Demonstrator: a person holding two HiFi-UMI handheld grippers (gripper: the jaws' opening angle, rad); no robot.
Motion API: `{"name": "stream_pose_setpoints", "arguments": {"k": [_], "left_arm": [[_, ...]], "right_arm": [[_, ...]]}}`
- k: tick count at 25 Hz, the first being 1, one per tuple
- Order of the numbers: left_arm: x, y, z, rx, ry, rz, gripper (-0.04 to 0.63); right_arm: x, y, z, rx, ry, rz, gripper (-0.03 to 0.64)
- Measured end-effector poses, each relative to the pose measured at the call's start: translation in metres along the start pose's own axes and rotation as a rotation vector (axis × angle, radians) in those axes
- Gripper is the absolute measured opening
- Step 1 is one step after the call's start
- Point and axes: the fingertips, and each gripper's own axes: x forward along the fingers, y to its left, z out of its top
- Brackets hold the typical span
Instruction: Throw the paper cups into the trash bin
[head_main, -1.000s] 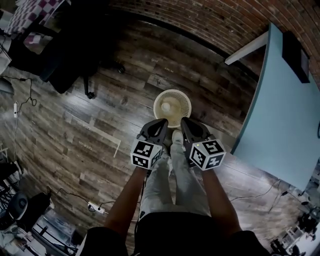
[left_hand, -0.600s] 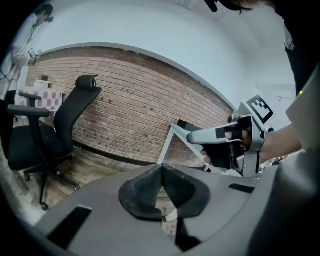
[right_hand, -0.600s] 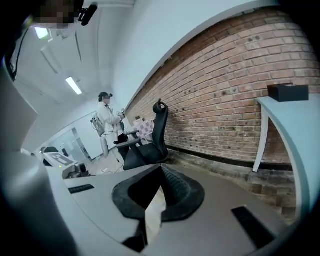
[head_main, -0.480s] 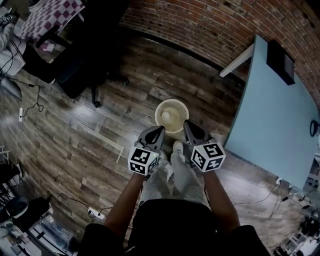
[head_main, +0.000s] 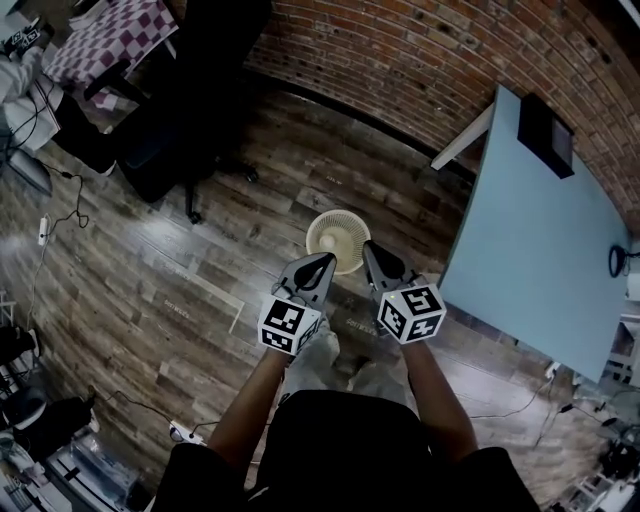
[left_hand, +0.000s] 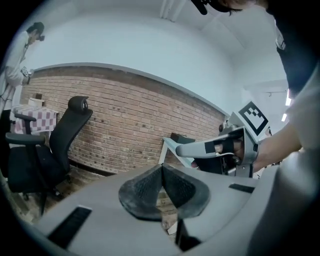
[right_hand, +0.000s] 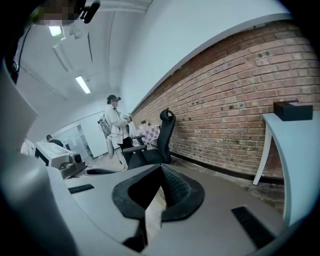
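Left tool (head_main: 324, 260) and right tool (head_main: 369, 248), jaws together, hover over the trash bin (head_main: 343, 226).

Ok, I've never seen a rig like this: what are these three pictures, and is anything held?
No robot here: a person holds a two-jaw tool in each hand. The head view looks down from a camera on their head at the left hand-held gripper and right hand-held gripper. The other two views come from cameras riding on those tools, looking along the jaws. Both pairs of jaws are closed with nothing between them. A round white trash bin stands on the wooden floor ahead; a light blue table with a black box is on the right. No paper cups show.
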Motion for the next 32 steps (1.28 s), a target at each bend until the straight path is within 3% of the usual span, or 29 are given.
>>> {"name": "stream_pose_setpoints", "arguments": {"k": [9, 17, 23, 32], "left_arm": [[-0.015, -0.047, 0.026, -0.002, -0.067, 0.016, 0.009], [-0.032, -0.095, 0.054, 0.023, -0.156, 0.036, 0.009], [-0.043, -0.145, 0.065, 0.032, -0.185, 0.0, 0.009], [-0.064, -0.211, 0.07, 0.083, -0.202, -0.003, 0.009]], "right_arm": [[-0.062, 0.011, 0.022, -0.023, -0.074, 0.015, 0.005], [-0.12, 0.023, 0.029, -0.07, -0.127, 0.083, 0.005], [-0.165, 0.027, 0.035, -0.089, -0.204, 0.101, 0.005], [-0.226, 0.039, 0.029, -0.118, -0.217, 0.139, 0.003]]}}
